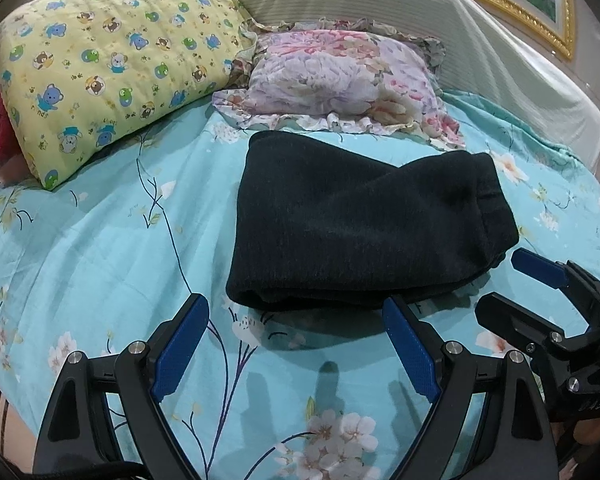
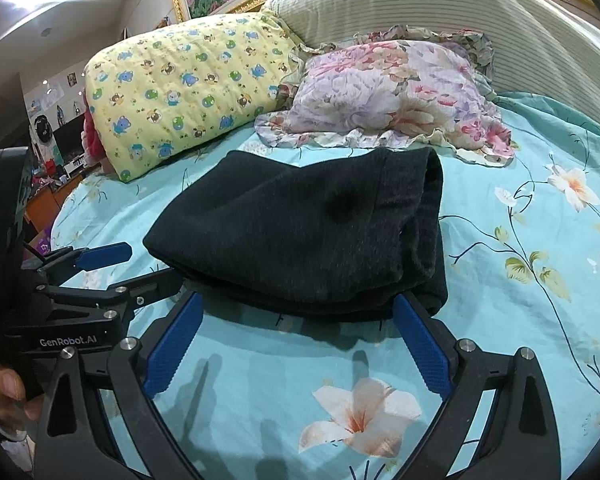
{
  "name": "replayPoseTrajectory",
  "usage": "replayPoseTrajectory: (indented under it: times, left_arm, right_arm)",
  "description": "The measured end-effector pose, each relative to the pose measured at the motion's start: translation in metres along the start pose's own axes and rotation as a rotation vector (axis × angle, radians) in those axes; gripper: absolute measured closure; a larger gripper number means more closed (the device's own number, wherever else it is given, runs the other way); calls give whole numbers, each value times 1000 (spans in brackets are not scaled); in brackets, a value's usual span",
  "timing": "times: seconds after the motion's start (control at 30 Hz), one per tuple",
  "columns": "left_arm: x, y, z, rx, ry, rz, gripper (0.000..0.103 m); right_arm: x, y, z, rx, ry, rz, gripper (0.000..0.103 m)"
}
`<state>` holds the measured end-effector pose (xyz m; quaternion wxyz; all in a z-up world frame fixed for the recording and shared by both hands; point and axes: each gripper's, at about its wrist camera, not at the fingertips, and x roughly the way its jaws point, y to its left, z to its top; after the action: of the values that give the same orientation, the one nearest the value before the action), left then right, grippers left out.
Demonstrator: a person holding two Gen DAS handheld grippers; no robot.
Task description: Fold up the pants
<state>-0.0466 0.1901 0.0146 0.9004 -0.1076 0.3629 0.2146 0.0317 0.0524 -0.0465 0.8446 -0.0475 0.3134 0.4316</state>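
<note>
The black pants (image 1: 360, 228) lie folded into a compact bundle on the turquoise floral bedsheet (image 1: 100, 248); they also show in the right wrist view (image 2: 300, 240). My left gripper (image 1: 296, 316) is open and empty, its blue pads just short of the bundle's near edge. My right gripper (image 2: 296, 312) is open and empty, its fingertips at the bundle's near edge. The right gripper also shows at the right of the left wrist view (image 1: 512, 284), and the left gripper at the left of the right wrist view (image 2: 148, 264).
A yellow bear-print pillow (image 1: 108, 68) and a floral pillow (image 1: 340, 76) lie behind the pants. A striped cream headboard cushion (image 1: 420, 12) and a gold picture frame (image 1: 540, 20) are at the back. Room furniture (image 2: 48, 152) lies off the bed's left.
</note>
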Motion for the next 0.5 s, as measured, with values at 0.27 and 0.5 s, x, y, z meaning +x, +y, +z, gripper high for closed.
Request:
replayPoseTrajectory:
  times: [0.27, 0.5]
  left_arm:
    - [-1, -1, 9, -5, -12, 0, 14]
    - [2, -1, 10, -2, -4, 1, 14]
  right_arm:
    - [-1, -2, 8, -3, -9, 1, 7]
    - [-1, -7, 10, 14, -12, 4, 7]
